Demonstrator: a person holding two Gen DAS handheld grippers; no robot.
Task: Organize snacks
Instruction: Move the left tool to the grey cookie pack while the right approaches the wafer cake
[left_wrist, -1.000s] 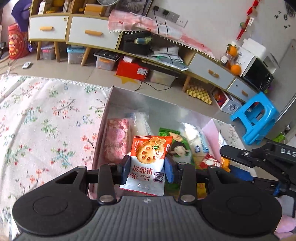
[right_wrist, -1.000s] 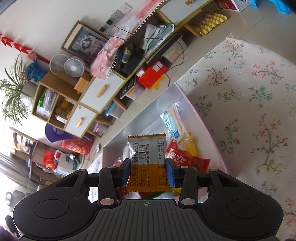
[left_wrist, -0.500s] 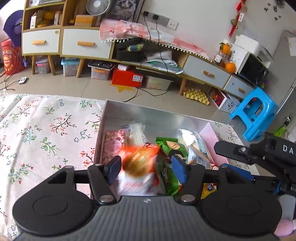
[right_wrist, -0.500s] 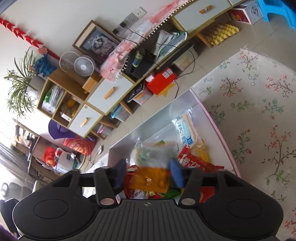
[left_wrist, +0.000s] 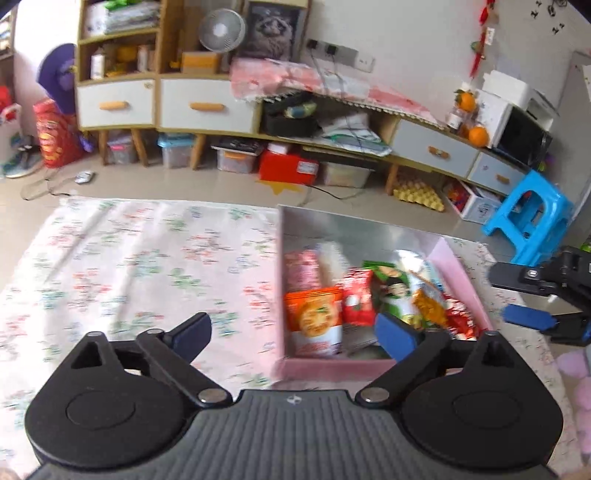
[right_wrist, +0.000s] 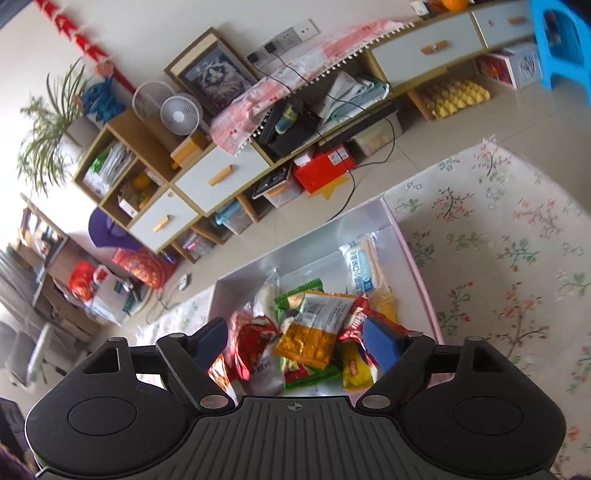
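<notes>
- Your box (left_wrist: 334, 369), pink outside and silver inside, lies open just ahead of your left fingers (left_wrist: 397, 338), mostly past the right-hand one.
- Your biscuit pack (left_wrist: 314, 321), orange and white, lies flat at the box's near left corner, between those fingers.
- Your orange cracker pack (right_wrist: 314, 332) lies tilted on top of the snack pile, between your right fingers (right_wrist: 380, 345).
- Your white-and-blue pack (right_wrist: 364, 267) lies beyond them, along the box's right wall.
</notes>
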